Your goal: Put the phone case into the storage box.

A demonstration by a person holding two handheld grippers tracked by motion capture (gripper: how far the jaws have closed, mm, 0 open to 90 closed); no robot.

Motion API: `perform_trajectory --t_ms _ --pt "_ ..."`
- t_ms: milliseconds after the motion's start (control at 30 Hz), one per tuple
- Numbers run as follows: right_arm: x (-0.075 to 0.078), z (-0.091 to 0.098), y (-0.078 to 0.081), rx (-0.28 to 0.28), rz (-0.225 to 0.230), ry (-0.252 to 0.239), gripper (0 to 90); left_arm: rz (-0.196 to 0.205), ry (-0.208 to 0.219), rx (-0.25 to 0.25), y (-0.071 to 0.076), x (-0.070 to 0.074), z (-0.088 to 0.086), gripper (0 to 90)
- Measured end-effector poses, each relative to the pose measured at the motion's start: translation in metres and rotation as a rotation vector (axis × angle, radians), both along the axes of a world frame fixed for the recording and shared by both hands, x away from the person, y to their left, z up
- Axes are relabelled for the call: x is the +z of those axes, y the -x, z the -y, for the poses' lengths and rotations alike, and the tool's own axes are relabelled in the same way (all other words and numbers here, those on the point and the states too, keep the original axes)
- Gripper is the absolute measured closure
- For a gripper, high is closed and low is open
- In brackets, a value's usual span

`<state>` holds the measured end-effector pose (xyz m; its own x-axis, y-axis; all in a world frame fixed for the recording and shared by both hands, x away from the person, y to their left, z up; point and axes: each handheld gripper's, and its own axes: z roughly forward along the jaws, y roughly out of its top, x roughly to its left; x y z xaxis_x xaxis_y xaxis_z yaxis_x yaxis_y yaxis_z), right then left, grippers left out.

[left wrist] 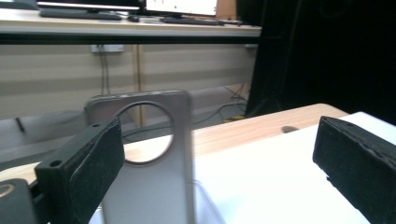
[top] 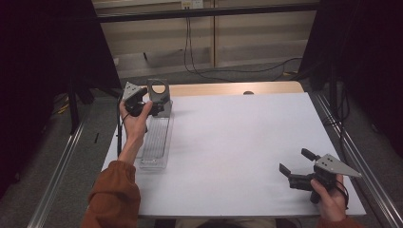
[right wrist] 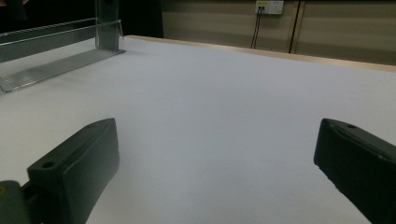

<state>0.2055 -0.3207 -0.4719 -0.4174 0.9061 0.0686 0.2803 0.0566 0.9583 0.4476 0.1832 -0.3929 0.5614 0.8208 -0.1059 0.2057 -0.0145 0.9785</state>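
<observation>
The desk (top: 237,147) was covered in white, with a strip of bare wood along its far edge. Beyond it ran a pale panelled wall with cables hanging down; dark curtains closed both sides. In the left gripper view, monitors and a keyboard sat on a shelf above the wall panels.

A clear rack (top: 156,140) lay at the desk's 9 o'clock edge, its long side running toward 12. At its far end a grey plate (top: 158,90) with a round hole stood upright.

The left claw (top: 151,107) was held above the rack's far end, just beside the plate, the hand (top: 135,121) raised off the desk. Its jaws stood wide apart, empty; the plate (left wrist: 149,158) showed just past the left jaw.

The right claw (top: 295,161) hovered at 5 o'clock, pointing toward 10, jaws spread and empty, well apart from the rack (right wrist: 56,56).
</observation>
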Motion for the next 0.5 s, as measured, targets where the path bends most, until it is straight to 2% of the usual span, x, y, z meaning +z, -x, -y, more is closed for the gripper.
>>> perform_trajectory --t_ms 100,167,200,267,300,367,400,467,500 --pt "0.0 -0.001 -0.001 0.004 0.002 -0.005 0.0 0.003 -0.021 -0.015 0.005 0.002 0.005 2.3" --pt "0.0 -0.001 -0.001 0.002 0.005 -0.003 0.0 0.01 -0.013 -0.015 0.008 0.002 0.007 2.3" --pt "0.0 -0.001 -0.001 0.004 0.003 -0.001 0.0 0.013 -0.023 -0.02 0.009 0.002 0.007 2.3" --pt "0.0 0.0 0.0 0.008 0.003 0.006 0.0 0.005 -0.018 -0.027 0.013 0.002 0.007 2.3" --pt "0.001 0.0 0.001 0.008 0.004 0.007 0.0 0.009 -0.001 -0.033 0.014 0.001 0.008 2.3" --pt "0.001 -0.001 0.001 0.003 0.004 0.007 0.0 0.001 -0.011 -0.03 0.02 0.001 0.009 2.4" --pt "0.001 -0.001 0.001 0.002 0.005 0.005 0.0 0.01 0.0 -0.041 0.022 0.001 0.011 2.4" --pt "0.001 -0.001 0.001 -0.001 0.011 0.01 0.0 0.019 -0.013 -0.058 0.028 0.002 0.012 3.1" --pt "0.002 -0.001 0.001 -0.002 0.009 0.011 0.0 0.026 -0.007 -0.062 0.031 0.002 0.013 3.1"
